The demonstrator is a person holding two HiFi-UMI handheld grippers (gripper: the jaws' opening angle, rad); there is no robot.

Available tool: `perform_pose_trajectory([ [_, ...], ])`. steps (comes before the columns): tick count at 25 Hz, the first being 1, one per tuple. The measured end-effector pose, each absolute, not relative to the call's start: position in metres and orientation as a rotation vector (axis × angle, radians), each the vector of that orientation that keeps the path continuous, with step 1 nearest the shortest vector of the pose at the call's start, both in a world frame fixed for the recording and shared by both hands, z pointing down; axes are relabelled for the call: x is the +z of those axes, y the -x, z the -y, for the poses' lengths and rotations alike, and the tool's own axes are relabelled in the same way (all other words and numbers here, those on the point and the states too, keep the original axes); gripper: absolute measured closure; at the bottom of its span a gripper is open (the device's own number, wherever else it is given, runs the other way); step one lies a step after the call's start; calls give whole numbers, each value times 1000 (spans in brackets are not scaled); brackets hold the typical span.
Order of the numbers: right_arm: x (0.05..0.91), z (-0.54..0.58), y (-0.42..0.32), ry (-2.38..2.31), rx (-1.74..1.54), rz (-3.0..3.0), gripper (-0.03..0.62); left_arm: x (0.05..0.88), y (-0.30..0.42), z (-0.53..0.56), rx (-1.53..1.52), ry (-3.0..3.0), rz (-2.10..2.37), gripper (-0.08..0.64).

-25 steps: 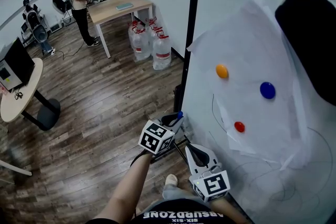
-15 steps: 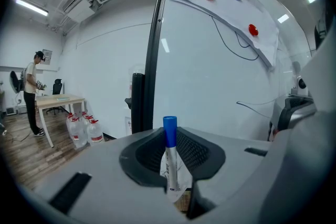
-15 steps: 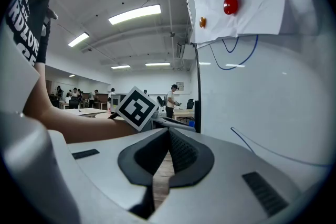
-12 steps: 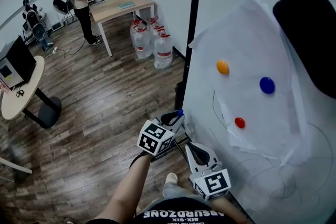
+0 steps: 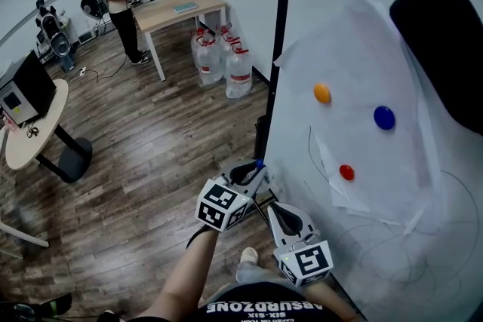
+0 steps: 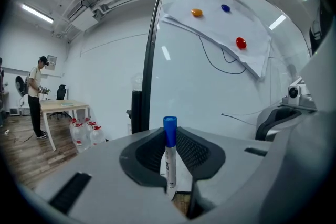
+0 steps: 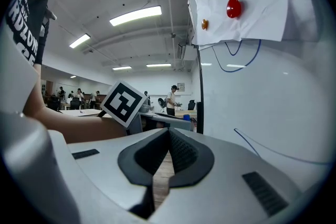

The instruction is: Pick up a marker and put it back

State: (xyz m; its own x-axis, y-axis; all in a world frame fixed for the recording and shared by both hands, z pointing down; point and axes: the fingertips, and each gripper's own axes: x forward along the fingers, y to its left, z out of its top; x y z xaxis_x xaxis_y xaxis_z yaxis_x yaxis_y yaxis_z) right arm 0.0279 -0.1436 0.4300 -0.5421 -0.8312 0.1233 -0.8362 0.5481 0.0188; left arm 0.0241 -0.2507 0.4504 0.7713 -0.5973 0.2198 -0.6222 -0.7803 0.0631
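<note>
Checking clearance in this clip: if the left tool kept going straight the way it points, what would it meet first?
Most likely the whiteboard, just right of its black edge post, which lies straight beyond the left tool and the marker it grips. How far off is unclear.

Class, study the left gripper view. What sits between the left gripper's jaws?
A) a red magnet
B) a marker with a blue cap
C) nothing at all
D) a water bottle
B: the left gripper has its jaws closed on a marker with a white barrel and a blue cap, standing upright between them.
</note>
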Motion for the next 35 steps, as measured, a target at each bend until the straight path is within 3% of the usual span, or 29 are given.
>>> perform_pose_trajectory([
  [35,419,112,-43,-1471,24,2669,594,434,-21,163,217,-2843,1000,489],
])
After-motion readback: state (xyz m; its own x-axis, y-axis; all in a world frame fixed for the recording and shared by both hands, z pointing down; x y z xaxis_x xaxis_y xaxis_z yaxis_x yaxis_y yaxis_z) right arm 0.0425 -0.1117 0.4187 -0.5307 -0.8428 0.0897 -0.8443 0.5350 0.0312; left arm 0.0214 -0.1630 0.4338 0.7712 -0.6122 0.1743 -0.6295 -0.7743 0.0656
